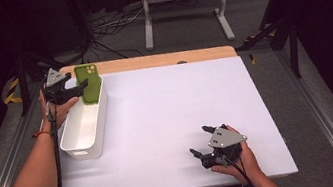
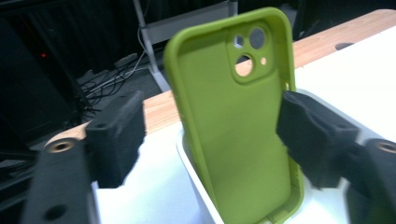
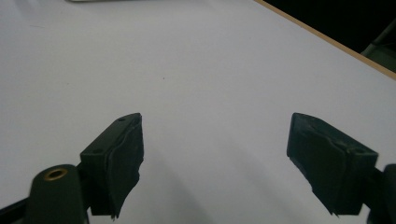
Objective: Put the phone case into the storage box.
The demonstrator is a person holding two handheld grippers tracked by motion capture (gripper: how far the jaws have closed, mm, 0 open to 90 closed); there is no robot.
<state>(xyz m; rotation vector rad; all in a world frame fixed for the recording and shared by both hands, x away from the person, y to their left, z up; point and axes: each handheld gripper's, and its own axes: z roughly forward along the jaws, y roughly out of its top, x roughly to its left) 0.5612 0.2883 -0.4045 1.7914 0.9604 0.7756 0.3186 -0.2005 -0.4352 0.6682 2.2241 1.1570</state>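
A green phone case (image 1: 89,83) stands nearly upright at the far end of a white oblong bin (image 1: 84,132) on the left side of the table. In the left gripper view the case (image 2: 233,121) shows its hollow inside and camera cut-outs, its lower end down in the bin (image 2: 196,186). My left gripper (image 1: 83,86) reaches it from the left. Its jaws straddle the case (image 2: 212,135): the left pad stands clear of it and the right pad sits at its edge, so it is open. My right gripper (image 1: 199,140) rests open near the table's front right, with only bare white tabletop between its pads (image 3: 212,154).
The white tabletop (image 1: 171,103) has a wooden strip (image 1: 159,60) along its far edge. Beyond the table, a white metal stand (image 1: 186,4) and loose cables (image 1: 104,30) are on the floor. Dark frames flank both sides.
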